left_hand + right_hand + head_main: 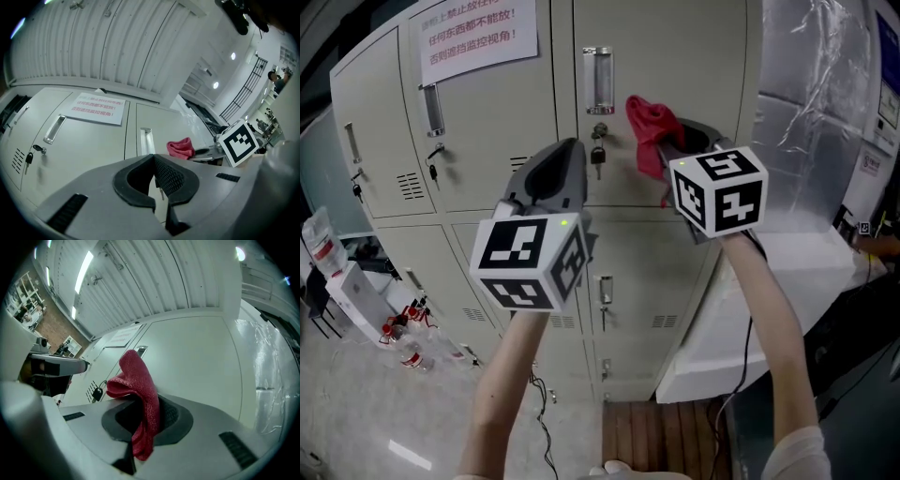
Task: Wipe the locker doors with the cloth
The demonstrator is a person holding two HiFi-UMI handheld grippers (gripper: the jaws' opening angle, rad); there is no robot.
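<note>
A wall of beige locker doors fills the head view. A red cloth is bunched against the upper door, just right of its chrome handle and hanging keys. My right gripper is shut on that cloth, which drapes out between its jaws. My left gripper hovers to the left, before the same door, shut with nothing in it. From the left gripper view the cloth and the right gripper's marker cube show to the right.
A printed paper notice is taped on the upper left door. A plastic-wrapped white block stands to the right of the lockers. Bottles lie on the floor at the left; wooden boards lie below.
</note>
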